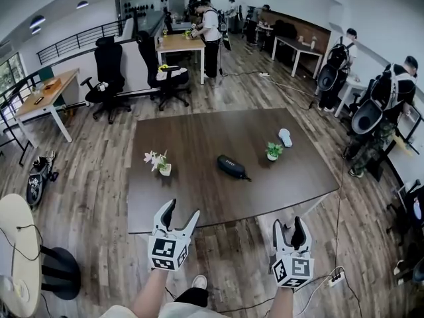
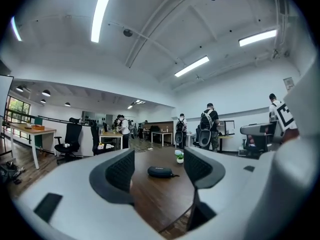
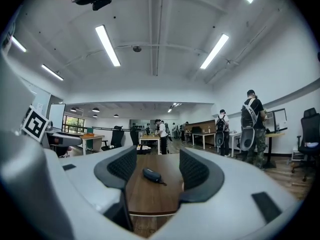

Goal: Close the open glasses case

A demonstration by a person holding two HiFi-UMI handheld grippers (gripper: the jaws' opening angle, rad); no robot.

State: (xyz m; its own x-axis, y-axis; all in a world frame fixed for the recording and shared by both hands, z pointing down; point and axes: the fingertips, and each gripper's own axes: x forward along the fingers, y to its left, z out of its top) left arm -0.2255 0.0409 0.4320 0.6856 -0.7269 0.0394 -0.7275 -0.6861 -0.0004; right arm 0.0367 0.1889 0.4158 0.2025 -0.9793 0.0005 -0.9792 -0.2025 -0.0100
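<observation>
The left gripper point(image 1: 183, 208) and the right gripper point(image 1: 289, 221) both point level with their jaws spread wide and nothing between them. In the head view they hang side by side just short of the near edge of the dark wooden table point(image 1: 199, 131), over the plank floor. The glasses case point(image 1: 232, 167), dark and oblong, lies flat near the table's middle, well apart from both grippers and framed between the jaws in each gripper view. Whether its lid is open cannot be told. A small flower pot point(image 1: 159, 162) stands to its left, and a green potted plant point(image 1: 273, 151) and a white object point(image 1: 285, 137) to its right.
</observation>
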